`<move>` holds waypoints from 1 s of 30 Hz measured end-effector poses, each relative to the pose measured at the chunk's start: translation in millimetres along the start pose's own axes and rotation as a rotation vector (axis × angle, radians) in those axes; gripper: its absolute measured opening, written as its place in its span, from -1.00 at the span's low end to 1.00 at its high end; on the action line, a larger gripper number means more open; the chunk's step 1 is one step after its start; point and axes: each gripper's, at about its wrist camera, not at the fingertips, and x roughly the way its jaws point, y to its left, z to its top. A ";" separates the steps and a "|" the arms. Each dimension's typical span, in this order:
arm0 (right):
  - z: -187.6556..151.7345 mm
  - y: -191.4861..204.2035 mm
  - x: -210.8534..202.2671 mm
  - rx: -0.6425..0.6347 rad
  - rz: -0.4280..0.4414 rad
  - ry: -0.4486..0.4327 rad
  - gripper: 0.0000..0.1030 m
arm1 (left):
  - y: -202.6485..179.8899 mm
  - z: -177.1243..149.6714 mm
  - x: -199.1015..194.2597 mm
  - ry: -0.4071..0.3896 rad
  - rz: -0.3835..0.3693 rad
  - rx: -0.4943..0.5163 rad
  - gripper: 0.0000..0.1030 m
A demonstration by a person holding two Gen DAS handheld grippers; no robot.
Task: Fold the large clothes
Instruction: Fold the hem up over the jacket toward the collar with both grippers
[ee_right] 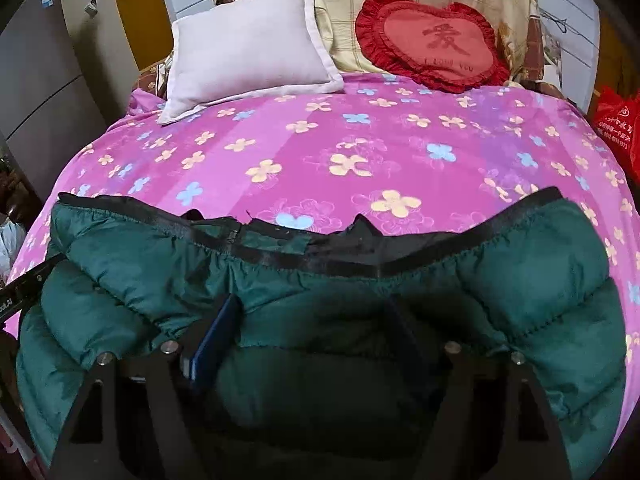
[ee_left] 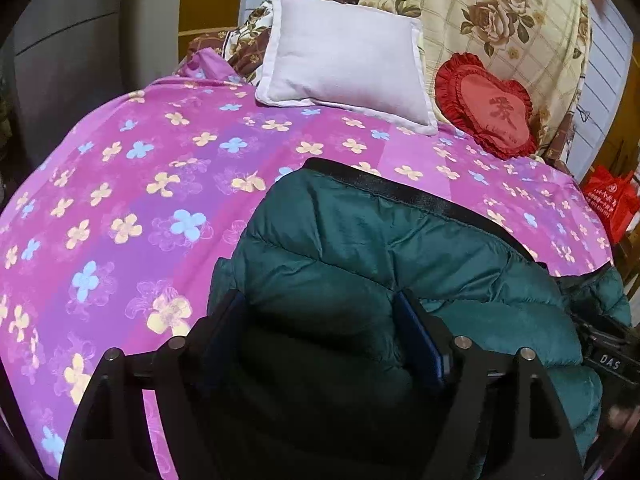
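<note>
While we work at the near edge of the bed (ee_right: 360, 152), its pink-and-purple flowered cover spreads away from both cameras toward a white pillow (ee_right: 248, 52) and a red heart cushion (ee_right: 436, 40) at the head.

Our task's thing, a dark green puffer jacket (ee_right: 320, 280), lies on the near part of that cover, directly in front of and under both grippers. Its long axis runs left to right across the bed, with the black elastic hem (ee_right: 304, 256) on the far side, facing the pillows. We judge the coming fold turns on that: the bulk sits near us, the hem away, so the fabric would travel forward over itself.

Our left gripper (ee_left: 324, 332) has its 2 blue-padded fingers spread wide, with quilted fabric bulging between them; we cannot tell whether it is pinching or only pressing. Our right gripper (ee_right: 316, 332) looks the same, fingers wide apart with jacket between them, grip undecided. Each sits equally near its own end of the jacket.

Writing: the cushion carries a Chinese character and "I LOVE YOU". In the left view, the other gripper's body (ee_left: 608, 356) reads "DAS". A red bag (ee_right: 616, 120) bears white print too small to read.
</note>
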 end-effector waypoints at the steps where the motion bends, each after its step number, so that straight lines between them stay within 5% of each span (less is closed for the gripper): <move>1: -0.8 0.7 -1.3 -0.003 -0.004 0.001 0.54 | -2.2 1.4 -3.3 0.004 0.009 0.006 0.15; 6: 2.2 -5.6 -32.3 0.016 0.029 -0.051 0.55 | -13.5 14.0 -20.8 -0.040 0.012 0.068 0.14; 10: 5.6 -29.7 -59.8 0.044 -0.042 -0.109 0.66 | -21.6 21.4 -9.2 -0.015 0.040 0.091 0.14; 16: 3.2 -70.6 -42.2 0.069 -0.183 -0.024 0.66 | -22.6 17.3 12.4 0.018 0.046 0.083 0.15; 30: -12.0 -84.3 -21.8 0.132 -0.164 -0.022 0.74 | -31.6 8.0 24.1 -0.005 0.088 0.131 0.21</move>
